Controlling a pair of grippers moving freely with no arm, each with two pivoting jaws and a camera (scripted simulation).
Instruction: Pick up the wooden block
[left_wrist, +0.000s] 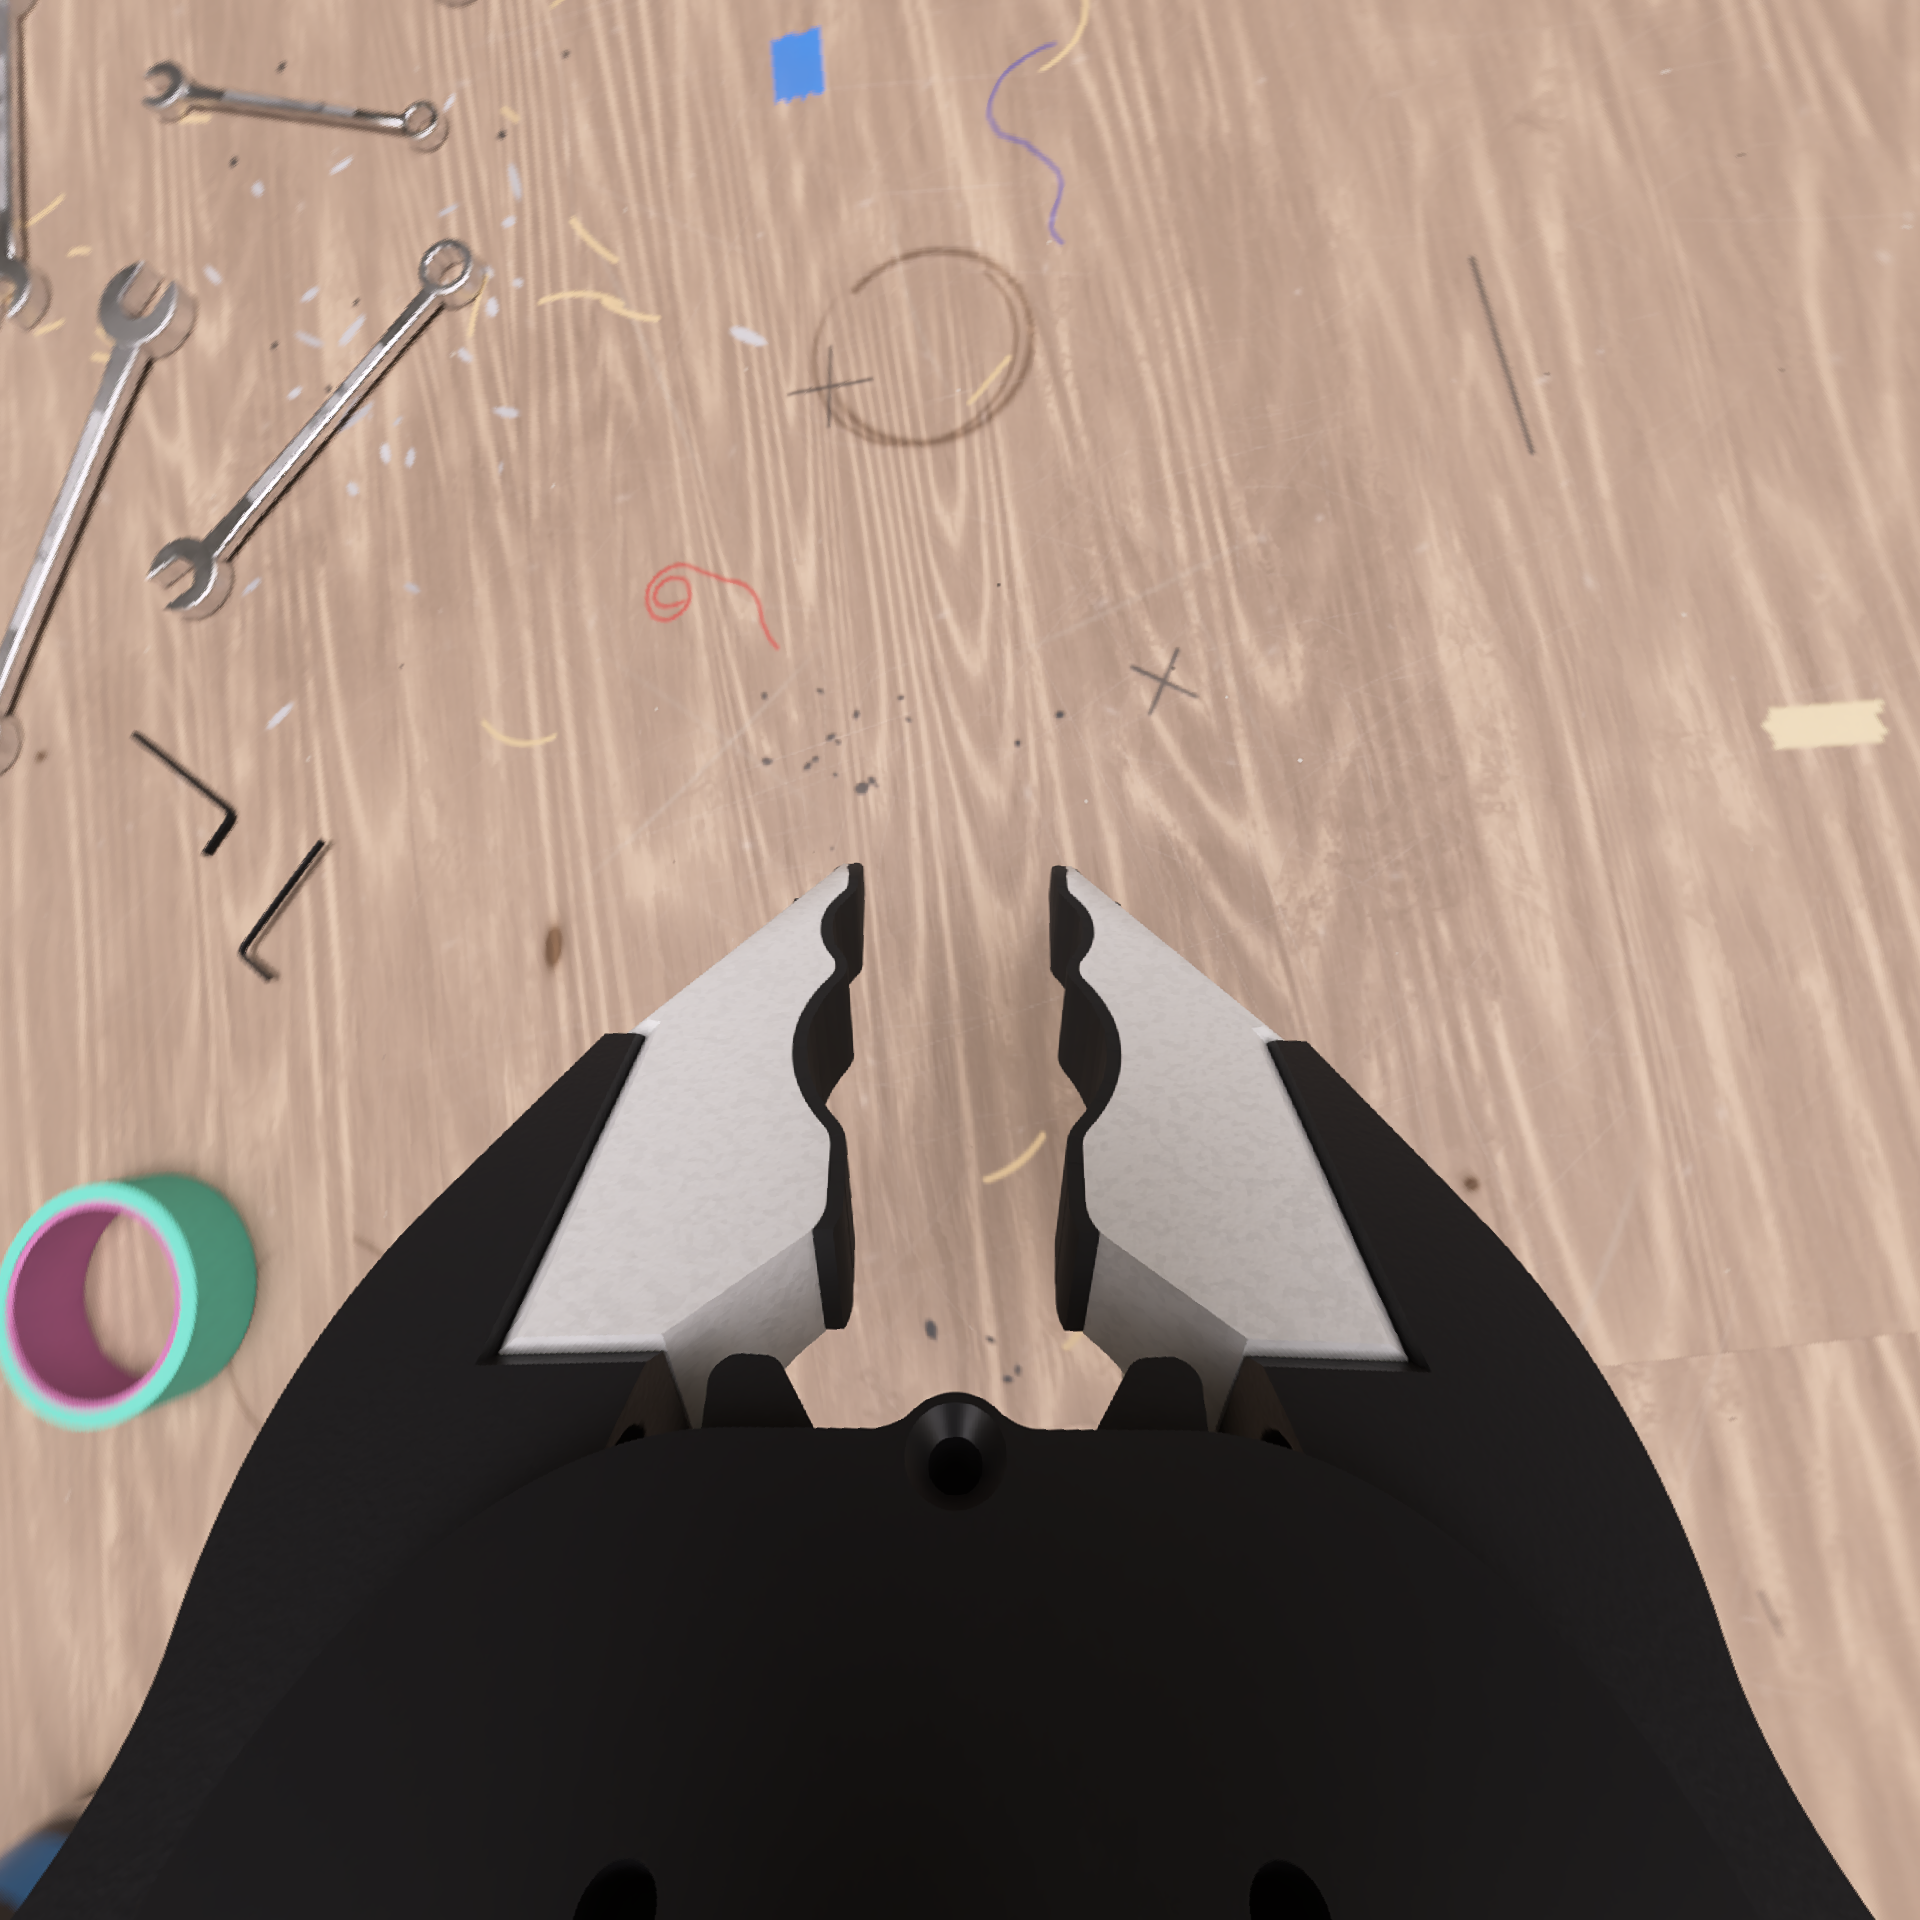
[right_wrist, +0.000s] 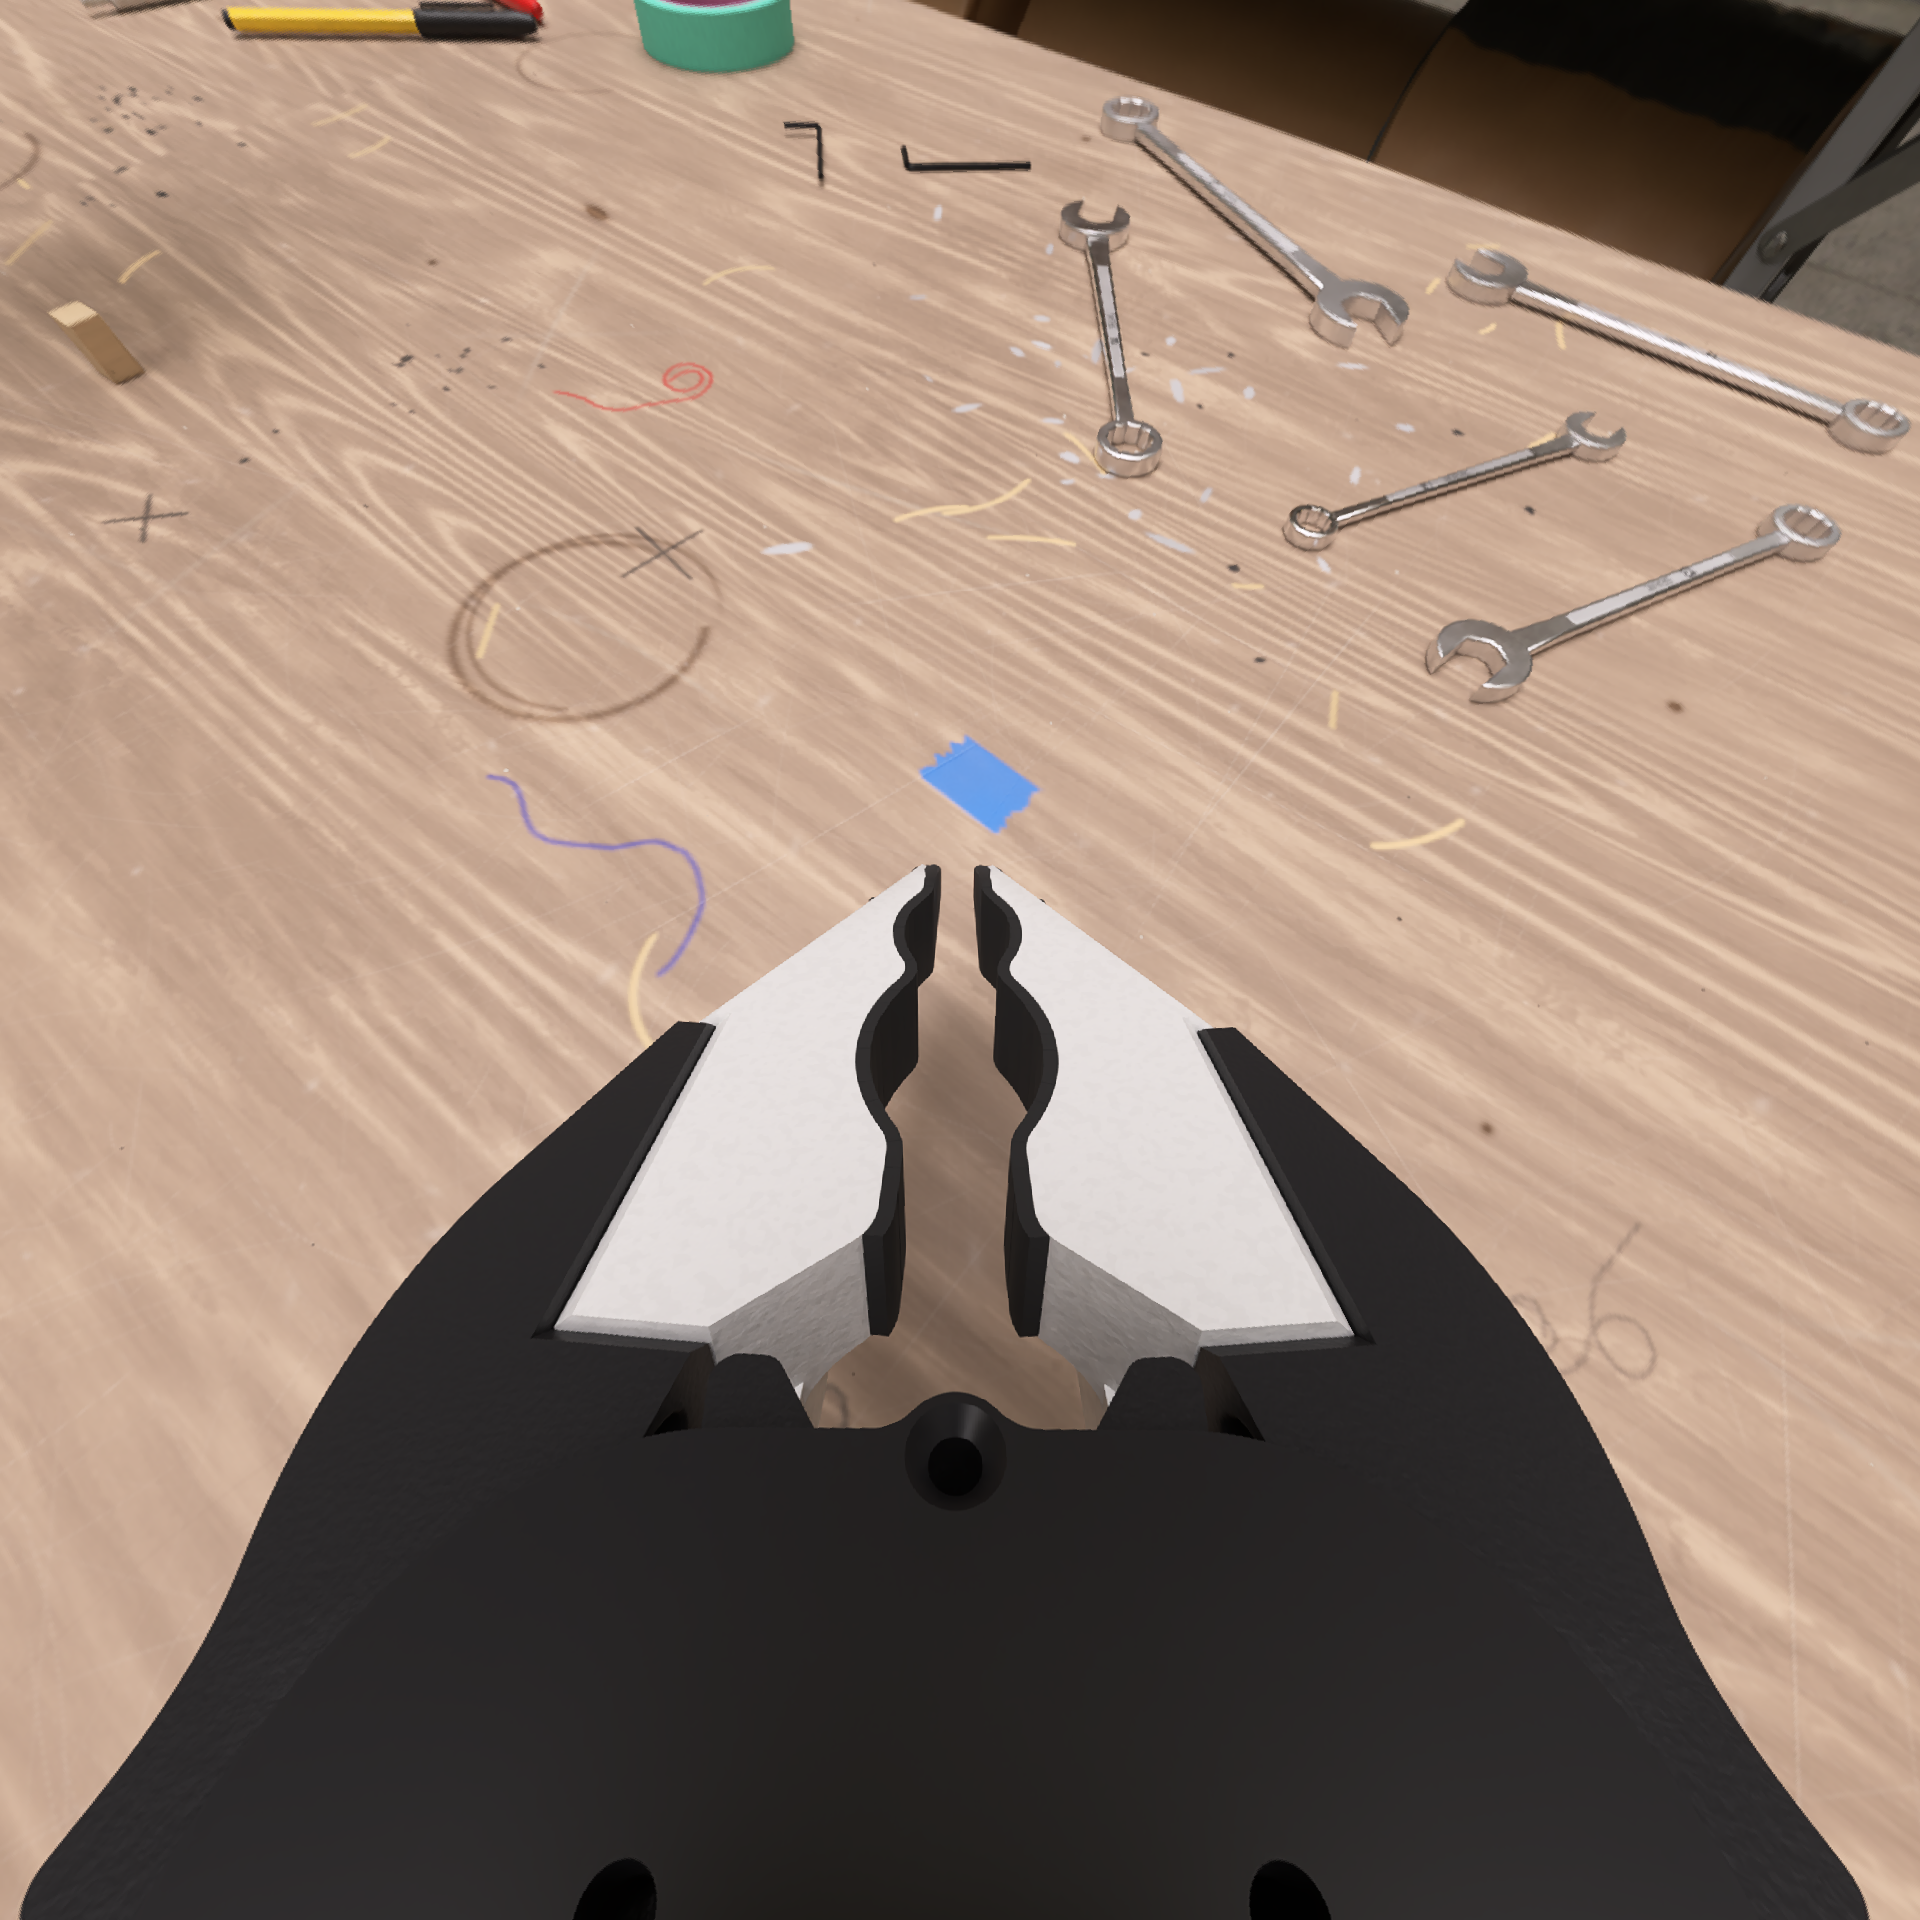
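The wooden block (right_wrist: 96, 338) is a small pale tan piece lying on the wooden table (right_wrist: 312, 1039), far off at the left of the right wrist view. It does not show in the left wrist view. My right gripper (right_wrist: 957, 873) hovers above the table with its jaws almost together and nothing between them, well short and to the right of the block. My left gripper (left_wrist: 956, 873) is open and empty above bare table (left_wrist: 1455, 935).
Several steel wrenches (right_wrist: 1117, 332) (left_wrist: 312, 416) and two black hex keys (right_wrist: 966, 163) (left_wrist: 192, 790) lie about. There are also a green tape roll (left_wrist: 135, 1299) (right_wrist: 715, 31), a blue tape scrap (right_wrist: 979, 781) (left_wrist: 797, 64), a tan tape strip (left_wrist: 1825, 724) and a yellow-and-black marker (right_wrist: 379, 21). The table edge (right_wrist: 1558, 197) runs at the far right.
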